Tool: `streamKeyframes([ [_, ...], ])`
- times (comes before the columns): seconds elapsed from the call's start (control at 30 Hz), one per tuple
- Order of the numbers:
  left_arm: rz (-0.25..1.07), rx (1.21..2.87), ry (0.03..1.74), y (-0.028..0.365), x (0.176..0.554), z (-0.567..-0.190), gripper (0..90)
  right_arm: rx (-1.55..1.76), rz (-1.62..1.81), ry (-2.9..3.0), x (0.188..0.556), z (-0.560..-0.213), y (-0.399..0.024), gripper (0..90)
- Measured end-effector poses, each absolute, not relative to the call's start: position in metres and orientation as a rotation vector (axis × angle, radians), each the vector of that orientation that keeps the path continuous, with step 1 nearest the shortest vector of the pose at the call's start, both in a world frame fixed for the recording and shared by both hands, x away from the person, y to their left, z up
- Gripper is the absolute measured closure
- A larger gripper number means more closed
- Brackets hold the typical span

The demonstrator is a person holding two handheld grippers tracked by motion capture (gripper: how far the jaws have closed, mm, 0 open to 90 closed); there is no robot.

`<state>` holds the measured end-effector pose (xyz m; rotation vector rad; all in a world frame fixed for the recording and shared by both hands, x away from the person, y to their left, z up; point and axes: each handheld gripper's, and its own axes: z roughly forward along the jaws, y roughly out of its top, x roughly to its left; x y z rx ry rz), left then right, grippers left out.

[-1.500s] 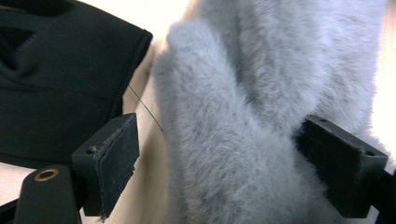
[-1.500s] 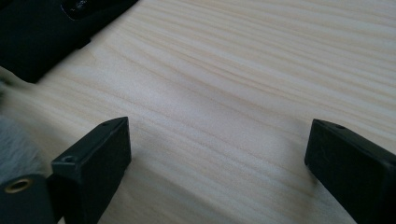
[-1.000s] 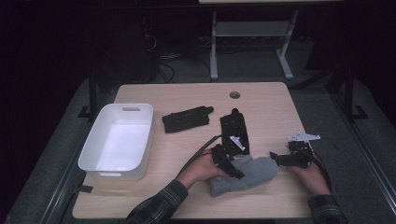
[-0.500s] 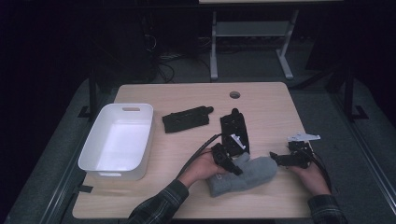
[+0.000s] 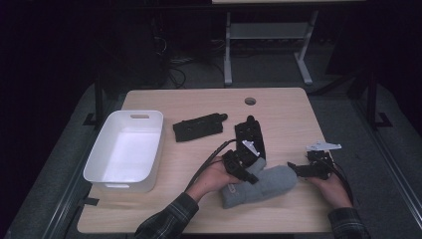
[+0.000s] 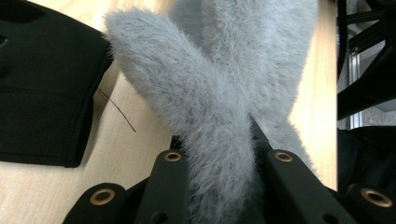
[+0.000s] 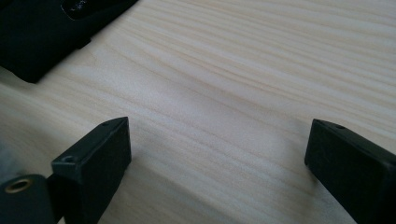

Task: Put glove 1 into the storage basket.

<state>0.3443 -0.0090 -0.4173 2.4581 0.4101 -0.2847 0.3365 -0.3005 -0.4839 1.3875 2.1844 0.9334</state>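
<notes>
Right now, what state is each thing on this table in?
Grey mitten: lying flat, its thumb pinched by the left gripper.
Right gripper: open, holding nothing, beside the mitten's tip.
White bin: upright, empty.
Two black gloves: lying flat, untouched.

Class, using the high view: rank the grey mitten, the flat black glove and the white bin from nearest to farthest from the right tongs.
From the right tongs:
1. Grey mitten, just left of them.
2. Flat black glove, farther back, mid-table.
3. White bin, at the left edge.

Dim high view, dark surroundings, lit tabletop [image 5: 283, 107], soft blur, close gripper views brighter, foreground defocused
</notes>
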Motion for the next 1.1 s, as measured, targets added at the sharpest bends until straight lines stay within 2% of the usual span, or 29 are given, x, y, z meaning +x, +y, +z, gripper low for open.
streamKeyframes([
  [0.57,-0.188,2.374,0.457,0.027,0.352,-0.371,77.2,1.389,0.932,2.184,0.337,-0.484,-0.301,6.8],
  [1.1,-0.063,2.323,0.564,0.081,0.364,-0.326,77.2,1.391,0.933,2.183,0.336,-0.484,-0.3,6.8],
])
